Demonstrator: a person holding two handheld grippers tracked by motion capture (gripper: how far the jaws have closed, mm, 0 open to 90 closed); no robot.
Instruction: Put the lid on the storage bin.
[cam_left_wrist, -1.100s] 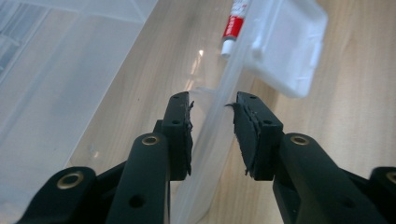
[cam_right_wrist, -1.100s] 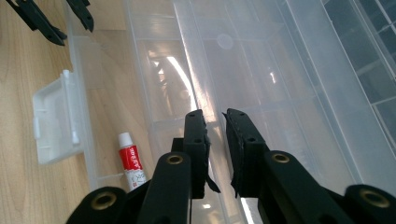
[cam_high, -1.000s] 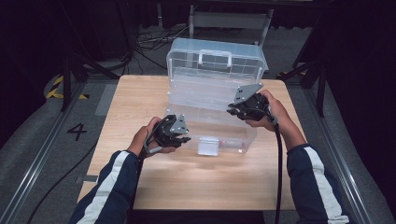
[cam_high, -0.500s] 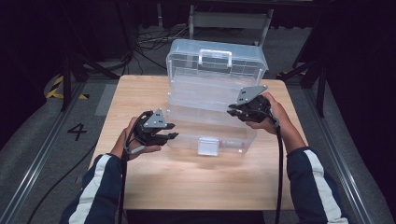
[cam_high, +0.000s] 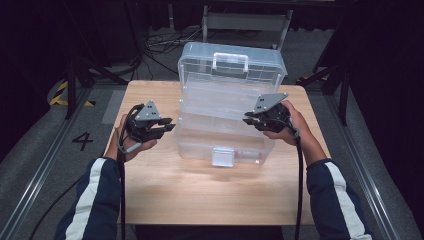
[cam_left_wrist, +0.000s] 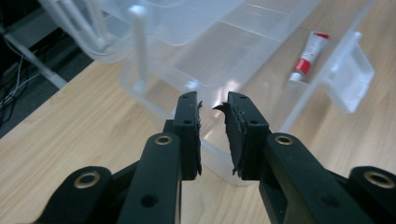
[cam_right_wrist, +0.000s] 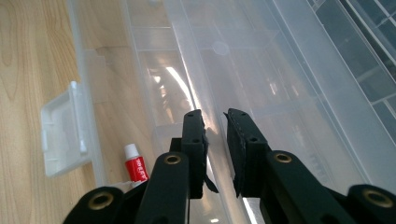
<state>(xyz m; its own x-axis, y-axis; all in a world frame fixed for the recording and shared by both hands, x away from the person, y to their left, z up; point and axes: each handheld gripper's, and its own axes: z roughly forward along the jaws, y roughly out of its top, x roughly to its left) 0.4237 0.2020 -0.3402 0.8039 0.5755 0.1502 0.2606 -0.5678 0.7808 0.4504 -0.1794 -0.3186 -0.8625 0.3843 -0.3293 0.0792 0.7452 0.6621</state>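
Note:
A clear plastic toolbox (cam_high: 227, 142) stands open in the middle of the wooden table (cam_high: 210, 195), its lid (cam_high: 230, 75) upright at the back. A small red-and-white tube (cam_left_wrist: 308, 56) (cam_right_wrist: 136, 168) lies on the box floor. My left gripper (cam_high: 167, 127) (cam_left_wrist: 212, 100) hangs left of the box, clear of its wall. Its jaws have just been closing and stand a narrow gap apart with nothing between them. My right gripper (cam_high: 248, 119) (cam_right_wrist: 215, 116) sits at the right end of the raised inner tray (cam_right_wrist: 196, 70), shut on the tray's rim, which runs away from between the pads.
The box's white front latch (cam_high: 222, 156) hangs open toward the person. A metal frame and cables (cam_high: 165, 40) lie on the floor behind the table. Bare wood stretches in front of the box and to its left.
My left gripper has drawn back from the box's front to the left and risen a little. The right gripper and the box have stayed put.

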